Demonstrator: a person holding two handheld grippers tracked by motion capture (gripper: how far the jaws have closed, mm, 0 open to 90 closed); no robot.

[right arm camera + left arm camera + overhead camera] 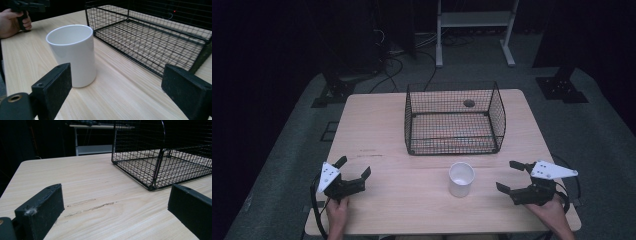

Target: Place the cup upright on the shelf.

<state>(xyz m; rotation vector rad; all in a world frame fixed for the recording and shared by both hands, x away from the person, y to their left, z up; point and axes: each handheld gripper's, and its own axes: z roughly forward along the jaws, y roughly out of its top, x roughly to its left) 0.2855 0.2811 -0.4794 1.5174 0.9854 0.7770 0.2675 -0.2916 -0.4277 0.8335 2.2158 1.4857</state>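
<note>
A white cup (pixel 461 178) stands upright and empty on the wooden table (pixel 377 130), just in front of a black wire basket (pixel 452 145). My right gripper (pixel 506 175) rests open to the cup's right, a short gap away. In the right gripper view the cup (pixel 72 55) stands ahead of the left jaw, outside the span of the gripper (pixel 117 87), with nothing between the jaws. My left gripper (pixel 355 166) sits open at the table's front left, well apart from the cup. Its view has bare wood between the jaws of the gripper (pixel 115 205).
The basket (pixel 160 162) is empty and takes up the middle back of the table; its near wall (pixel 150 42) lies close to the cup. A round hole (pixel 469 103) marks the tabletop behind it. A metal stand (pixel 474 30) and cables are on the floor beyond.
</note>
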